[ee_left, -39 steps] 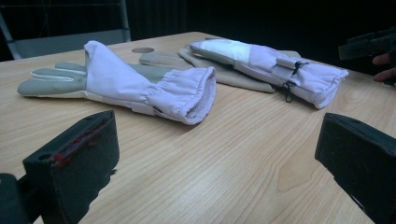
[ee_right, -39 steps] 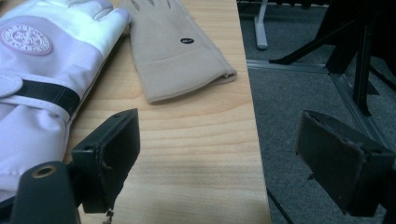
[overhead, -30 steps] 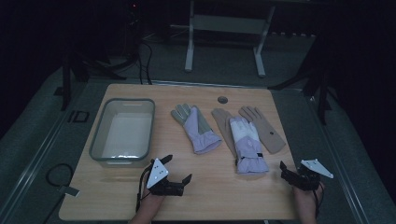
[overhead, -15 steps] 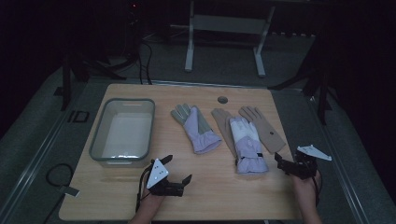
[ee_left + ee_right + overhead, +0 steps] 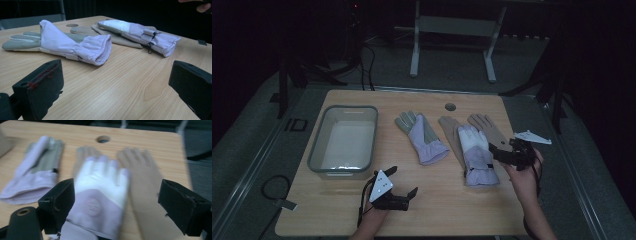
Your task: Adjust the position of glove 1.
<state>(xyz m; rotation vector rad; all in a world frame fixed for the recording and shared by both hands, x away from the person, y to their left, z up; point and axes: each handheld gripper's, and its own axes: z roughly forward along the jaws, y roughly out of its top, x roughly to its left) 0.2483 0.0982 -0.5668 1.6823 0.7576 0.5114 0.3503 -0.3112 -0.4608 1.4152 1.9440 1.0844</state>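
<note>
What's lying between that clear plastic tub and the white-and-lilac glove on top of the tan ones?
One lilac-and-grey glove, lying flat on the table, as the high view shows.

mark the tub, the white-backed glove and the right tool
tub (image 5: 318, 150), high view, left rim
white-backed glove (image 5: 476, 150), high view, back of hand
right tool (image 5: 502, 151), high view, between the jaw tips

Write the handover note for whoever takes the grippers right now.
Left gripper: jaws open, holding nothing, low over the table's near edge, below the clear bin.
Right gripper: jaws open, holding nothing, poised just right of the white-and-lilac glove, pointing at it.
That glove lies on top of two tan gloves. The grey-and-lilac glove lies apart, mid-table.
Done: nothing gripped; the bin looks empty.
Left: likely grasp the white-and-lilac glove first, then the others.
</note>
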